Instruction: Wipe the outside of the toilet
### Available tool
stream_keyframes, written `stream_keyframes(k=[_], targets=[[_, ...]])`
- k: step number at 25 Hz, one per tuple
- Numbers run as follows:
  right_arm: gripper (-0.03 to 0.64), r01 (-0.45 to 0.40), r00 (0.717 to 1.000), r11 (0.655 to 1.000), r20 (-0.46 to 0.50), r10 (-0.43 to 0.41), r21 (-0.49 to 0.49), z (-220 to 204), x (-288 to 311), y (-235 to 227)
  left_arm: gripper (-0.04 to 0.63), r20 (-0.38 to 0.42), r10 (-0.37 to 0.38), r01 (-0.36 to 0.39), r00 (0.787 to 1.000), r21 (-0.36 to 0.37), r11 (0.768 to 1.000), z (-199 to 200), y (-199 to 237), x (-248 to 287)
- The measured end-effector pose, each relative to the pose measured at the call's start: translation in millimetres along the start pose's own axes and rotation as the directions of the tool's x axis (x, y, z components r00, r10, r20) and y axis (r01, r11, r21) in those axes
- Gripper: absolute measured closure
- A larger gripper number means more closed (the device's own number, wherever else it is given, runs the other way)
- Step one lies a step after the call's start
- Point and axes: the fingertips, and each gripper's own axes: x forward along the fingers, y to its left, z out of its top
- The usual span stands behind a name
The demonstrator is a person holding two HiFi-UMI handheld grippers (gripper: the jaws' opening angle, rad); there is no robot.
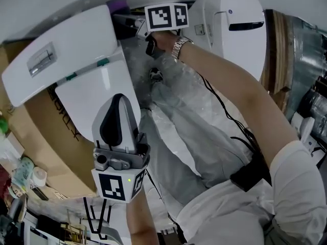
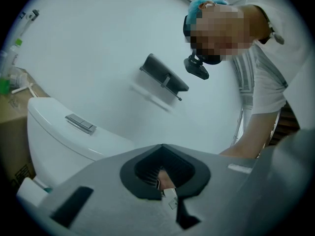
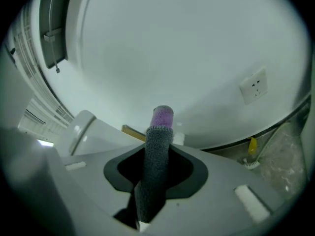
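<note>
**mopguy:** So where's the toilet sitting relative to the claws?

**tilefan:** In the head view it fills the left half of the frame. The tank, with its flush button, is at the upper left and the lid slopes down toward the centre. The left gripper is at bottom centre, its tip overlapping the lid's lower right edge. Can't tell if it's actually touching. From its own camera the tank is off to the left, clear of the tip.

**mopguy:** And the jaws?

**tilefan:** On the left one they're pressed together, with nothing I can make out between them. The right gripper is pinching a grey cloth with a purple end, and the cloth sticks out past the jaws. In the head view that gripper sits top centre, just past the tank's upper right corner, between this toilet and a second toilet at upper right.

**mopguy:** Anything else around?

**tilefan:** There's crinkly plastic sheet down the middle, a cardboard box under the toilet at left, and a wall socket in the right gripper view.
</note>
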Motion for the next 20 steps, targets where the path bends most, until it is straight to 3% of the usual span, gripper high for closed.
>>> stream_keyframes(k=[8, 11, 13, 16, 20], targets=[[0.514, -0.137, 0.984, 0.99, 0.116, 0.133, 0.021, 7, -38, 53, 0.591, -0.067, -0.109, 0.111, 0.992, 0.026, 0.993, -7, -25, -14], [0.512, -0.179, 0.969, 0.984, 0.175, 0.173, 0.019, 7, -48, 61, 0.591, -0.072, -0.087, 0.089, 0.994, 0.028, 0.996, -4, -14, -24], [0.512, -0.127, 0.966, 0.99, 0.233, 0.111, 0.055, 5, -53, 44, 0.591, -0.064, -0.052, 0.054, 0.997, 0.019, 0.998, -1, -2, -29], [0.512, 0.013, 0.965, 0.98, 0.254, -0.064, 0.199, -20, -52, -11, 0.591, -0.05, -0.011, 0.011, 0.999, 0.009, 1.0, -1, 14, -27], [0.512, 0.15, 0.96, 0.891, 0.152, -0.234, 0.428, -89, -38, -82, 0.591, -0.03, 0.02, -0.02, 0.999, 0.002, 1.0, -4, 28, -20]])
